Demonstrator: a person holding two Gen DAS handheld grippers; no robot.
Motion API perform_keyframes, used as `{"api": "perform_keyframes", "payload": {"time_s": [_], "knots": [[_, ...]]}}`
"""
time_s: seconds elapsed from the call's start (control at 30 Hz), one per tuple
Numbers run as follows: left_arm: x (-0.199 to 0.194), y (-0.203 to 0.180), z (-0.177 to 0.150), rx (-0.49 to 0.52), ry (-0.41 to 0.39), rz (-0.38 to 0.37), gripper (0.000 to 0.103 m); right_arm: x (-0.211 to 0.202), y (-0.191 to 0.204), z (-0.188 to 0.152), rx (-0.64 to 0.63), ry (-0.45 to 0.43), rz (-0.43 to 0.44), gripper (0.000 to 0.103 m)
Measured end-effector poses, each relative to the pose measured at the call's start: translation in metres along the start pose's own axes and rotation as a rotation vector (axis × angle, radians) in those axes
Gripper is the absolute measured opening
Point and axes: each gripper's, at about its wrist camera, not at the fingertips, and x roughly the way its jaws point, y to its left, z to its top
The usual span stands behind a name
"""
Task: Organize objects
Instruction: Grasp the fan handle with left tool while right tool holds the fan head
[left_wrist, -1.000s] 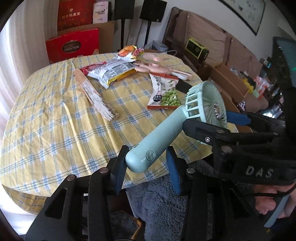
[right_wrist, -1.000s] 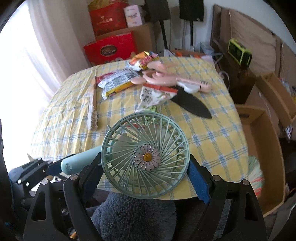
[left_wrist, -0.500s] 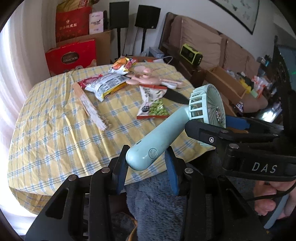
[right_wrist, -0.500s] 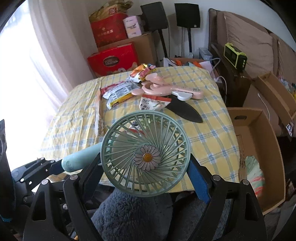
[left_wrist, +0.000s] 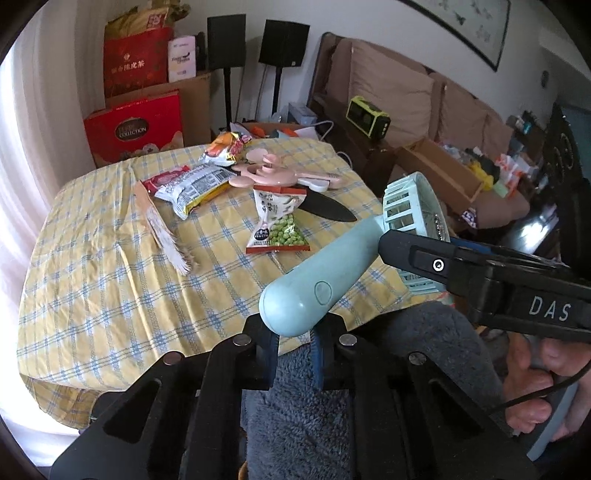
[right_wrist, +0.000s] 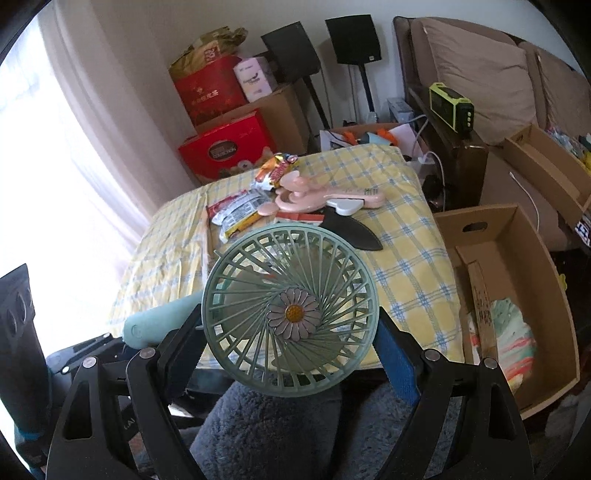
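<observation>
- Left hand-held gripper (left_wrist: 293, 349) is closing, its jaws nearly together just under the butt end of the mint-green handheld fan (left_wrist: 325, 273); whether the pads touch the handle cannot be told.
- Right hand-held gripper (right_wrist: 290, 341) stands wide, clamped across the fan's round grille, one pad at 9 o'clock and the other at 3 o'clock of the daisy badge.
- From the right wrist view, the fan's handle runs out toward 8 o'clock, above the near edge of the bench (left_wrist: 92, 288) with its yellow checked cloth.
- On the bench past the fan: a pea snack packet (left_wrist: 279, 225), a pink fan (left_wrist: 271, 173) at 12 o'clock, a black sheath (left_wrist: 327, 208) beside it.
- An open cardboard box (right_wrist: 517, 295) sits at 3 o'clock of the bench, on the floor.
</observation>
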Motion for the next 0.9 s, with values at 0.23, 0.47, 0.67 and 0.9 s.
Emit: {"api": "perform_keyframes", "payload": {"time_s": [0.23, 0.47, 0.67, 0.9], "knots": [[0.019, -0.002, -0.006, -0.013, 0.042, -0.004, 0.013, 0.019, -0.020, -0.009, 0.042, 0.056, 0.000, 0.086], [0.029, 0.014, -0.009, -0.067, 0.055, 0.009, 0.013, 0.034, -0.016, -0.016, -0.003, 0.098, -0.004, 0.086], [0.027, 0.028, -0.008, -0.101, 0.041, 0.016, 0.013, 0.045, 0.002, -0.024, -0.106, 0.120, -0.013, 0.086], [0.042, 0.047, -0.015, -0.143, 0.073, 0.030, 0.013, 0.063, 0.014, -0.035, -0.215, 0.171, -0.049, 0.079]]}}
